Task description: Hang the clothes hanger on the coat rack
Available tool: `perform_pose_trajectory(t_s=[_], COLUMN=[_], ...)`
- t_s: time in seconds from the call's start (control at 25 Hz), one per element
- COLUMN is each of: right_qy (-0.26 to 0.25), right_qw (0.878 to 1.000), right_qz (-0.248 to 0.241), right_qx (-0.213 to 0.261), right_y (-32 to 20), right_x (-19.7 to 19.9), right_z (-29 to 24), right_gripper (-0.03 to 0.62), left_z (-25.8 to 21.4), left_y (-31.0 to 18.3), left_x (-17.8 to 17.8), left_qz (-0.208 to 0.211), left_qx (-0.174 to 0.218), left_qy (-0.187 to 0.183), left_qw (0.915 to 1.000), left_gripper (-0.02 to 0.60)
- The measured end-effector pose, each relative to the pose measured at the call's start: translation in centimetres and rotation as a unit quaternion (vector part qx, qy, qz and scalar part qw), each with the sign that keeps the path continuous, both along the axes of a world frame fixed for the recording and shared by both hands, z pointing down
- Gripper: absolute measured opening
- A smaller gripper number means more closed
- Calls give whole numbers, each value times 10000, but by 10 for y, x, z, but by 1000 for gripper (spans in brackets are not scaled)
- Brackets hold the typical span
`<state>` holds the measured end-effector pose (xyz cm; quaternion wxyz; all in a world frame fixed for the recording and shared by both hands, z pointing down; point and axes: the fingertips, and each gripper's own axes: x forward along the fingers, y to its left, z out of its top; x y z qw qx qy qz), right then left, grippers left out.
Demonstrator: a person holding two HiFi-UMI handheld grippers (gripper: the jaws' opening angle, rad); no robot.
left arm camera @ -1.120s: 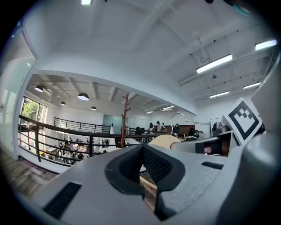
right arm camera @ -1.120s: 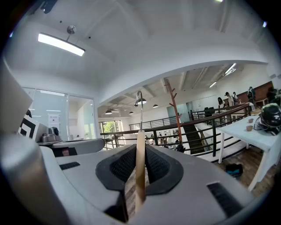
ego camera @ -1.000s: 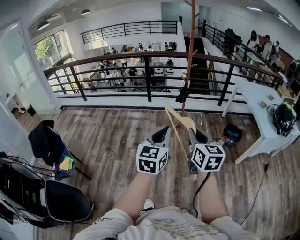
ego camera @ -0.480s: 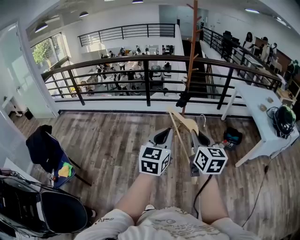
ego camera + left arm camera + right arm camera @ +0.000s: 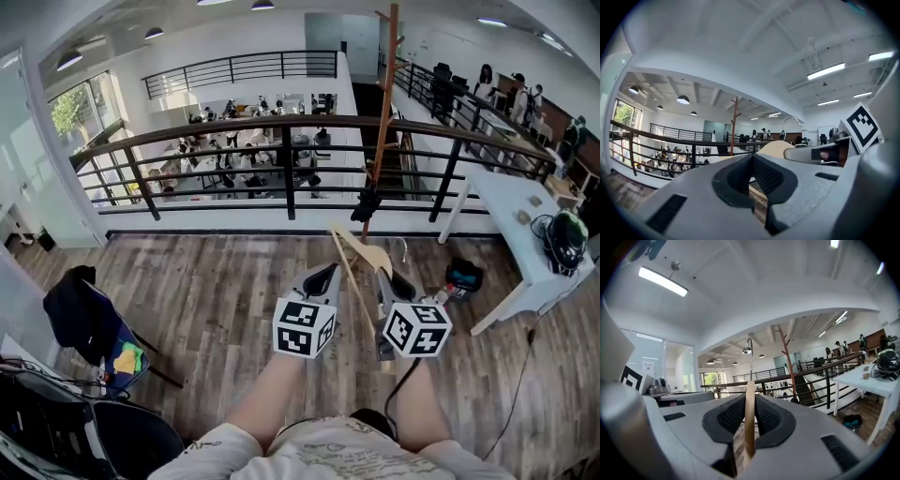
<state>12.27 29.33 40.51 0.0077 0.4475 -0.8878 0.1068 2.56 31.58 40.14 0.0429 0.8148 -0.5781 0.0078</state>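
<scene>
A wooden clothes hanger [image 5: 360,251] with a metal hook [image 5: 402,246] sticks forward and up from my right gripper [image 5: 388,273], which is shut on its lower arm. In the right gripper view the hanger [image 5: 749,423] stands edge-on between the pads, its hook [image 5: 749,350] rising above. The brown coat rack [image 5: 382,112] stands ahead at the railing, apart from the hanger; it also shows as a coat rack [image 5: 787,359] to the right of the hook. My left gripper [image 5: 322,278] is beside the right one, shut on nothing [image 5: 751,159].
A black railing [image 5: 281,127] runs across ahead over a lower floor. A white table [image 5: 514,202] with a helmet [image 5: 568,236] stands at the right, and a dark bag [image 5: 463,276] lies on the floor by it. A chair with clothes [image 5: 80,314] stands at the left.
Both grippers, with the hanger, have moved forward toward the railing and coat rack. The chair at the left has slid back and down in the view.
</scene>
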Motion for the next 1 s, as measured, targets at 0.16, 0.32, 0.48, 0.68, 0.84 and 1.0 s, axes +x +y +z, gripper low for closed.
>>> perform_pose_trajectory(t_s=[0.16,0.32,0.48,0.68,0.84,1.0], right_qy=[-45,-51,-2,48,123,163], right_qw=[10000,10000,10000,9999,9996,9995], right_qz=[15,58,32,36,60,115], right_qx=[-23,4,49,135,239,261], right_y=[1,-6,-13,-31,-54,-87], right_x=[-13,-18,-23,-26,-28,-30], right_z=[1,1,0,2,5,8], right_gripper=[51,51,51,51,51,51], left_z=[5,10,13,14,15,17], left_y=[0,-2,-8,-25,-48,-80], left_x=[-12,-15,-19,-20,-22,-26], left_qz=[85,161,181,226,242,264], left_qx=[-67,-75,-87,-23,26,34], left_qy=[2,-83,-101,-121,-140,-131], left_qw=[9999,9998,9997,9997,9996,9996], left_gripper=[3,3,3,3,3,3])
